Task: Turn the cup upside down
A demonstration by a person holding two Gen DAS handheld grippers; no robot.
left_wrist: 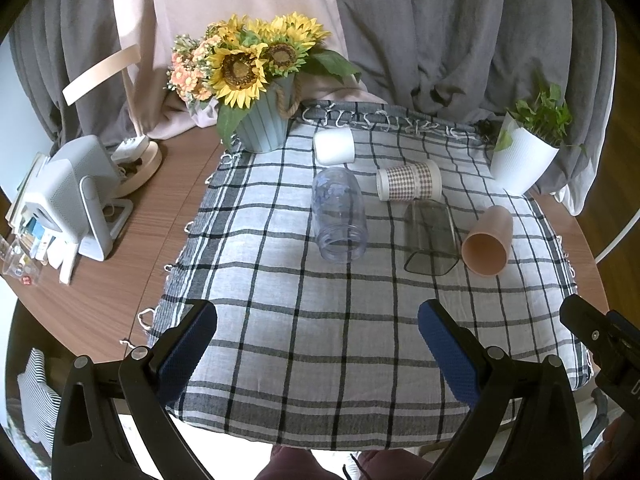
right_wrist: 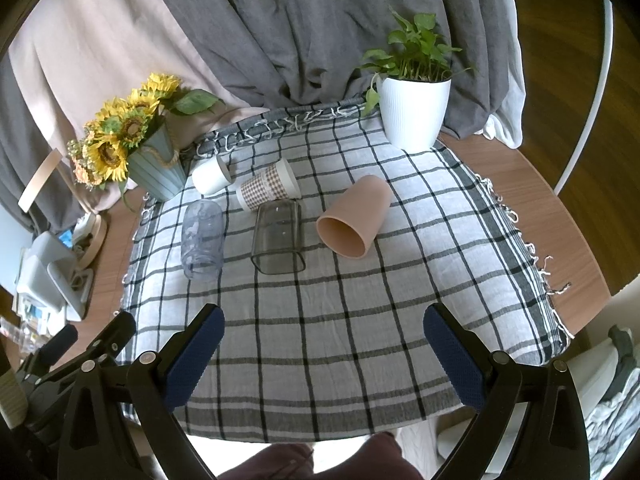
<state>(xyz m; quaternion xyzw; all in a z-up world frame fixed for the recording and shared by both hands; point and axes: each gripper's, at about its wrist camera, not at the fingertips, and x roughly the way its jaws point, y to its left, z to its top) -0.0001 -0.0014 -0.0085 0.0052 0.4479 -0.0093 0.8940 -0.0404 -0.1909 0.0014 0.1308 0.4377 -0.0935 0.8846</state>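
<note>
Several cups lie on their sides on a checked cloth. A clear bluish plastic cup, a smoky glass tumbler and a peach cup have their mouths toward me. Behind them lie a white cup and a brown-checked paper cup. My left gripper is open and empty near the cloth's front edge. My right gripper is open and empty, also near the front.
A sunflower bouquet in a blue pot stands at the back left. A white pot with a green plant stands at the back right. A white device and clutter sit on the wooden table at left.
</note>
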